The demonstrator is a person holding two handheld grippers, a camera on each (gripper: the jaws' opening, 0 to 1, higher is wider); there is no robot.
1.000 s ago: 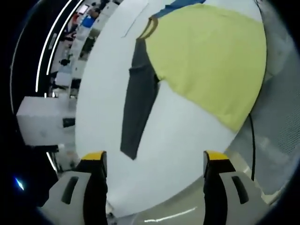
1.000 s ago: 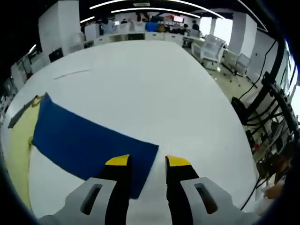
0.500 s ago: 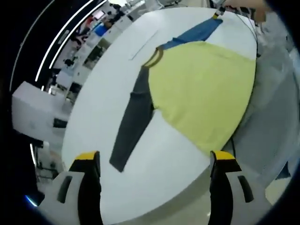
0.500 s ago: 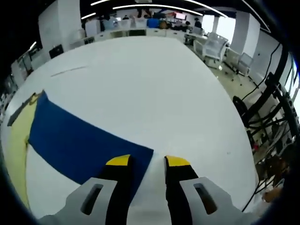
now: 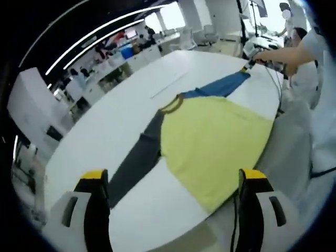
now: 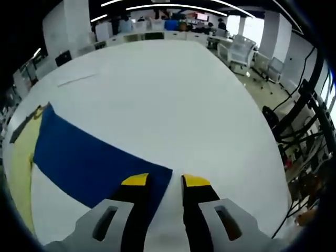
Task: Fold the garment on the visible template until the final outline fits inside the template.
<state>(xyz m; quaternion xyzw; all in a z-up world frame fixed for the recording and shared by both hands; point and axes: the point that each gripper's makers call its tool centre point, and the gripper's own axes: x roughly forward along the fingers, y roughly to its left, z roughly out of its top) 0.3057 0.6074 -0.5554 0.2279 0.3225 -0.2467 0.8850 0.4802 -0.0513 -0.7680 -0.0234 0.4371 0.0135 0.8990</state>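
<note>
Left gripper (image 5: 173,181): jaws spread wide, holding nothing, above the near table edge.
Right gripper (image 6: 159,180): jaws nearly together at the blue sleeve's cuff corner; whether they pinched cloth could not be told. It also appeared at the sleeve's far end in the left gripper view (image 5: 247,67), held by a person's hand (image 5: 265,54).
Shirt (image 5: 215,144): lay flat on the white table (image 5: 105,136), yellow body hanging slightly over the near edge.
Grey sleeve (image 5: 134,165): stretched out toward the left jaw.
Blue sleeve (image 6: 89,160): stretched out flat the opposite way.
Template: none could be made out.
Beyond the table: desks, white chairs (image 6: 239,52), people in the distance, ceiling light strips.
Right of the table: black cables and a stand (image 6: 302,105).
</note>
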